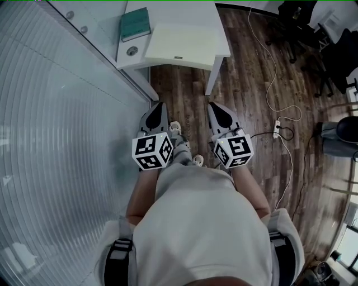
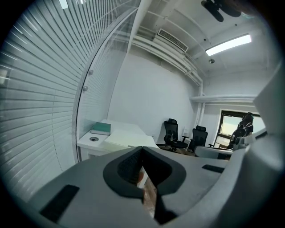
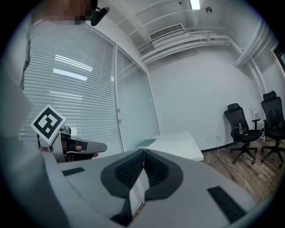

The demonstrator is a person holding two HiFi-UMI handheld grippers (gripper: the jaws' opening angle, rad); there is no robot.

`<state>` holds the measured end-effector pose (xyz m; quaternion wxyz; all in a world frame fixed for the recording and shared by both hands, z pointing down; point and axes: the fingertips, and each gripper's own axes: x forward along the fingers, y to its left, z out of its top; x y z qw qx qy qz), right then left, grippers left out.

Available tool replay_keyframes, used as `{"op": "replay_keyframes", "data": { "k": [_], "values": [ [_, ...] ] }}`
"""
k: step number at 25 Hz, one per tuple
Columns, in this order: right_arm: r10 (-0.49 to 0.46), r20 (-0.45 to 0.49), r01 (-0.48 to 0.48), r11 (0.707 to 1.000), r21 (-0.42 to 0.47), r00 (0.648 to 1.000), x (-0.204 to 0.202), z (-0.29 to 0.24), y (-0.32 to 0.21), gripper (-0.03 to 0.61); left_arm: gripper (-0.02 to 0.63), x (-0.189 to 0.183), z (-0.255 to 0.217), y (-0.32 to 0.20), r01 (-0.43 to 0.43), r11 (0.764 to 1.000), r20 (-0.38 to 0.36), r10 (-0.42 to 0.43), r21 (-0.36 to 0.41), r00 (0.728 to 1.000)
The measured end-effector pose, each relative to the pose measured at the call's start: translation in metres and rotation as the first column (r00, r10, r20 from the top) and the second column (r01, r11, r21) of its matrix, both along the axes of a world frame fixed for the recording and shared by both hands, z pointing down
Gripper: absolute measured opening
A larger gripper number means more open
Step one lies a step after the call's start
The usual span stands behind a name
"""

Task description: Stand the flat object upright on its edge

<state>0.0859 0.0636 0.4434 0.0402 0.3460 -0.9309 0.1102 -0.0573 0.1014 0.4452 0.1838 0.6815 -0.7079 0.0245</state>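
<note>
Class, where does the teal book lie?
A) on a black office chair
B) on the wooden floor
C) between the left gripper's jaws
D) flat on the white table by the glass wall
D: the teal book lies flat on the white table, next to the glass wall.

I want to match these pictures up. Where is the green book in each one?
Head view: green book near the top, left of middle.
Left gripper view: book left of middle.
Right gripper view: book just below the middle.
Shared landmark: the white desk under it.
</note>
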Motion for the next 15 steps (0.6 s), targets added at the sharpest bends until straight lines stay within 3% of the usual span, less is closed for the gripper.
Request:
{"op": "replay_keyframes", "data": {
  "k": [15],
  "values": [
    [0.025,-0.011,-0.025,1.000,-0.008,1.000,-0.040,0.011,-0.071,0.020,0.020,-0.032,0.015,-0.078,-0.053,0.998,-0.009,0.053,-0.020,0.999]
  ]
}}
